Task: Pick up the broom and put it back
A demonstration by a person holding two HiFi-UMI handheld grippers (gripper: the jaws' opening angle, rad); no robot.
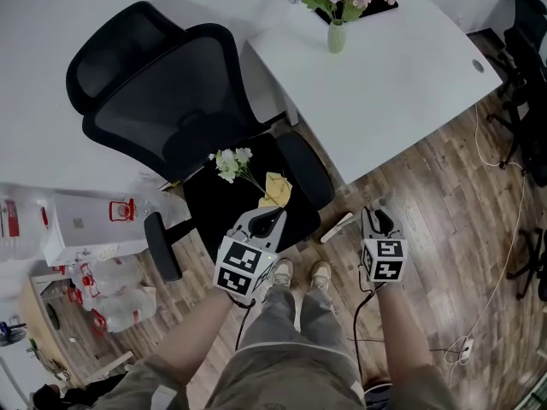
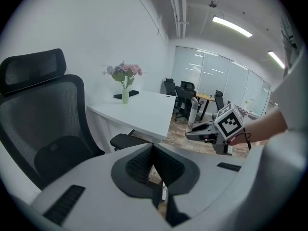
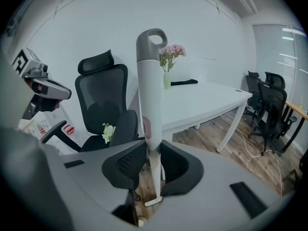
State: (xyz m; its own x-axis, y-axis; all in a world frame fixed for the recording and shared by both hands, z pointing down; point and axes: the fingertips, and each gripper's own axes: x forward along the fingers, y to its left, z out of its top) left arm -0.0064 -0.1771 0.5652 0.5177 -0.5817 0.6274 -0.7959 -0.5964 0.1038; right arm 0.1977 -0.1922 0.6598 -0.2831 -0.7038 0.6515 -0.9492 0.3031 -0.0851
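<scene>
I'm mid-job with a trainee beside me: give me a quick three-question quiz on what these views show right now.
1. True or false: the broom lies on the chair seat.
2. What stands on the white desk? A a bucket; B a vase of flowers; C a lamp.
3. Fill in: the broom shows straight ahead of the ____ gripper's jaws.
Key: 1 false, it stands on the floor; 2 B; 3 right, meaning the right gripper.
</scene>
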